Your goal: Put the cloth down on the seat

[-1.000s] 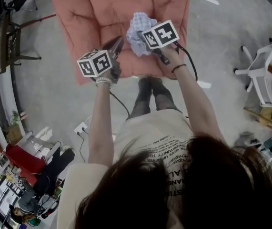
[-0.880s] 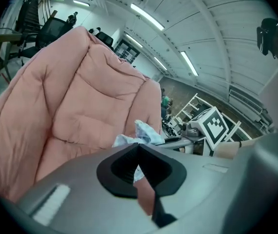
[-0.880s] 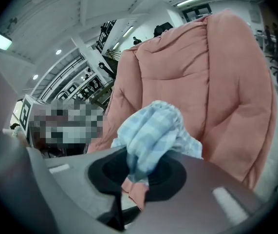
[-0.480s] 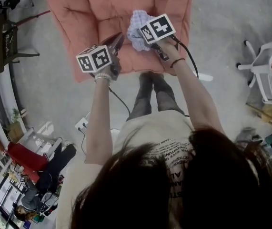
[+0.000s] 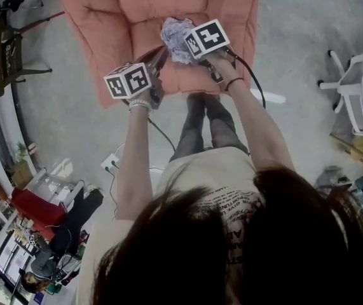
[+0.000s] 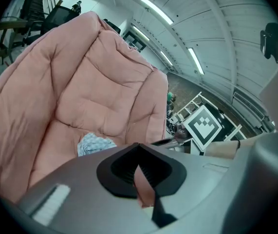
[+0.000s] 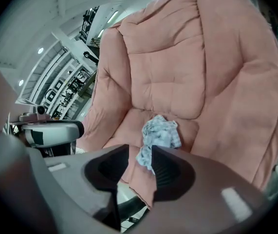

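Note:
The blue-and-white checked cloth [image 5: 176,34] lies crumpled on the seat cushion of the pink padded armchair [image 5: 136,18]. My right gripper [image 5: 187,49] hovers right at the cloth's near edge. In the right gripper view the cloth [image 7: 160,132] sits just beyond the right gripper [image 7: 140,156]; its jaws are opening, stand apart, and a corner of cloth hangs loose in the gap without being pinched. My left gripper [image 5: 157,58] is over the seat's front left, jaws together and empty. From the left gripper [image 6: 139,149] the cloth [image 6: 94,143] shows low on the seat.
The person's legs [image 5: 203,122] stand against the armchair's front edge. A white chair [image 5: 351,88] is at the right, a power strip [image 5: 110,168] with cables lies on the grey floor at the left, and dark furniture [image 5: 3,56] stands at the far left.
The cloth has slid a little farther onto the seat and spread out. The right gripper's jaws have parted from it. The left gripper has barely moved.

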A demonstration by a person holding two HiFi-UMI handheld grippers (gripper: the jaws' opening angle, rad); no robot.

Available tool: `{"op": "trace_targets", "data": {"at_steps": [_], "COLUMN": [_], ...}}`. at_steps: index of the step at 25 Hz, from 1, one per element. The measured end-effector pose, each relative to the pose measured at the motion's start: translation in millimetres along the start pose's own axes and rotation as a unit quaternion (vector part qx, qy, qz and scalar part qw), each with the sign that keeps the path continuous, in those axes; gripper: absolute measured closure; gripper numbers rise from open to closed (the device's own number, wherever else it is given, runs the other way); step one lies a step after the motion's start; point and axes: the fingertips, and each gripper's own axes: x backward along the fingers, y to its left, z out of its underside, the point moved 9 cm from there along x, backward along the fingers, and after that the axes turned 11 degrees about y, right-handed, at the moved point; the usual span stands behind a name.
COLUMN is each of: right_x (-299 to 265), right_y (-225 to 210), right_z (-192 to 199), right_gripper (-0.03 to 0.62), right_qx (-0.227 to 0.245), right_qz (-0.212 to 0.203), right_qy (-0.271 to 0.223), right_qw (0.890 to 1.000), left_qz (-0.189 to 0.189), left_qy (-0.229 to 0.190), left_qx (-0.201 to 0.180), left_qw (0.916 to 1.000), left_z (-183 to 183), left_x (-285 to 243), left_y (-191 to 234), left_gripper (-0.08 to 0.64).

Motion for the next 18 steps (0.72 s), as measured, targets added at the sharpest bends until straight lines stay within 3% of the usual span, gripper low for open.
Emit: {"op": "trace_targets", "data": {"at_steps": [18], "right_x": [-3], "right_y": [0], "right_z": [12], "right_gripper": [0.456], "right_qx": [-0.02], "right_qz": [-0.01], "right_qy": [-0.003], "right_qw": [1.0], "left_qz": [0.007], "left_qy": [0.01], "left_qx": [0.008], "left_qw": [0.9999], "left_z": [9], "left_x": [-3], "left_y": [-2], "left_gripper": [0.569]}}
